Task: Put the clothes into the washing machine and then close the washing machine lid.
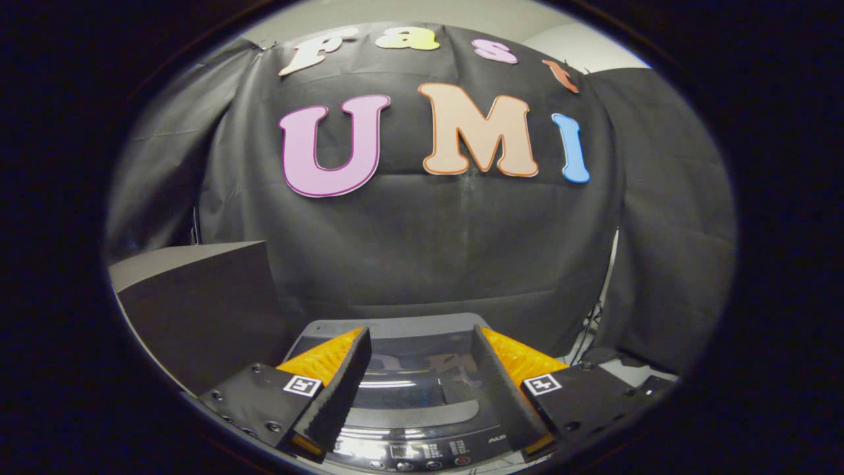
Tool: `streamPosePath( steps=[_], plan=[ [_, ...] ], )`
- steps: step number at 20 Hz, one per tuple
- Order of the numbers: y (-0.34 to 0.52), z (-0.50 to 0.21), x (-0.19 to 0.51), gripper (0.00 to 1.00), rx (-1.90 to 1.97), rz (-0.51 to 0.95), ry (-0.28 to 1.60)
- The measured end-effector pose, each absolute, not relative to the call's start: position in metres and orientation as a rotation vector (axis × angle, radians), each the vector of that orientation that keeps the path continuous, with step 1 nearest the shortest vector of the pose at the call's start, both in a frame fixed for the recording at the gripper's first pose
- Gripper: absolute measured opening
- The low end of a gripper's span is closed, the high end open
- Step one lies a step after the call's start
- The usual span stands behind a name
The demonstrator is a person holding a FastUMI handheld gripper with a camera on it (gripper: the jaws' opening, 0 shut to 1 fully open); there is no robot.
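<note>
Washing machine (415,396) sits directly below and between the gripper (419,369) fingers, lid (412,379) closed, control panel (422,455) nearest the camera. Gripper fingers are spread wide and grasp nothing. Left of the machine stands a dark box (198,303). Beyond hangs the black cloth wall (422,244).

Closed lid (415,379) under spread claw (421,343), blocking washer (422,448); dark box (198,310) close beside washer; open air above lid.

Gripper (422,343) hangs level, pointing forward. Its 2 fingers (343,389) stand wide apart, nothing pinched between them.
</note>
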State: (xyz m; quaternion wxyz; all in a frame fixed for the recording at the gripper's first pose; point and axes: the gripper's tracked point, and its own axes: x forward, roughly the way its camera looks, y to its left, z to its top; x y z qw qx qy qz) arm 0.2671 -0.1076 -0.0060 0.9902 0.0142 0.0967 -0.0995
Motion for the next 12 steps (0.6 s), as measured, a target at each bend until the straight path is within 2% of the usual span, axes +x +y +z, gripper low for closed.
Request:
streamPosePath(
  steps=[12],
  plan=[
    [-0.127,0.022,0.173,0.95,0.092,-0.137,0.177]
  ],
)
